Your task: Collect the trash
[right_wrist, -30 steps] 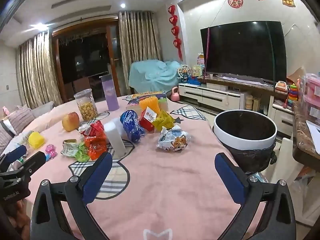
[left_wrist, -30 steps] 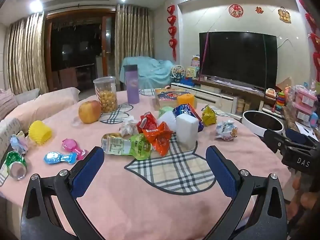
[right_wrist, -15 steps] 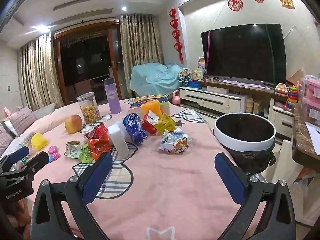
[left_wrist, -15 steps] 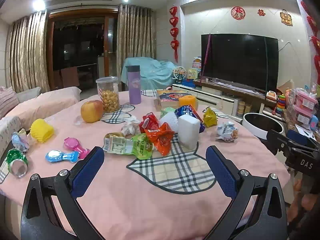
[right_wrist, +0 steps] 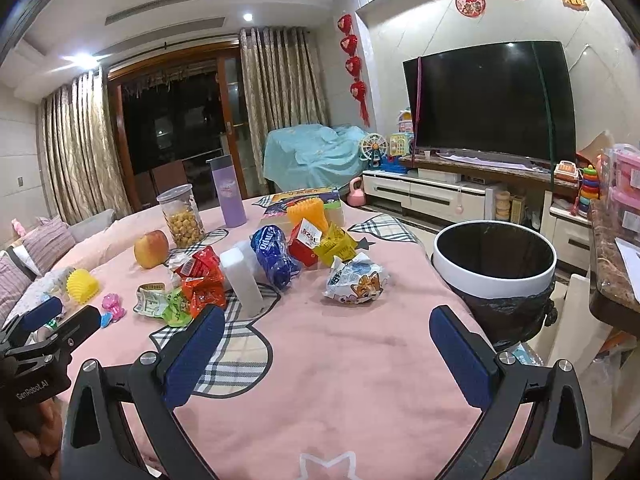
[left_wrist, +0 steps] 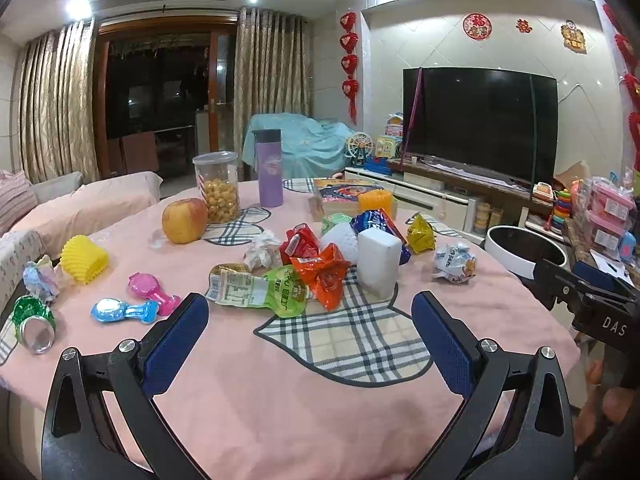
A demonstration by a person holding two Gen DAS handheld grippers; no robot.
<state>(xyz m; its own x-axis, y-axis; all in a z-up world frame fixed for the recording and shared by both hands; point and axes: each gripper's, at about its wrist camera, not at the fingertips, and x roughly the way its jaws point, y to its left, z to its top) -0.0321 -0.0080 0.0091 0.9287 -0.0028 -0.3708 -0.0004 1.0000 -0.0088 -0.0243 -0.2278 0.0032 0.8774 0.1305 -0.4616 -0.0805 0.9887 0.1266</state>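
Note:
Wrappers lie on the pink-clothed table (left_wrist: 280, 392): a green pouch (left_wrist: 256, 290), an orange wrapper (left_wrist: 322, 272), a red one (left_wrist: 298, 242), a blue bag (right_wrist: 274, 256), a yellow wrapper (left_wrist: 420, 234), a crumpled tissue (left_wrist: 262, 250) and a white cat-print bag (right_wrist: 354, 280). A crushed green can (left_wrist: 32, 322) lies at the left edge. The black bin with a white rim (right_wrist: 496, 264) stands off the table's right side. My left gripper (left_wrist: 310, 334) is open and empty, short of the pouch. My right gripper (right_wrist: 326, 346) is open and empty, short of the cat-print bag.
An apple (left_wrist: 184, 220), a jar of snacks (left_wrist: 218, 188), a purple bottle (left_wrist: 270, 168), a white block (left_wrist: 378, 262), yellow cups (left_wrist: 84, 258), pink and blue toys (left_wrist: 154, 294) and a box (left_wrist: 344, 194) stand on the table. A TV stand (right_wrist: 440, 196) is behind.
Both grippers have tilted up slightly, so the table contents sit a little lower in both views. Nothing on the table has moved and both jaws stay open.

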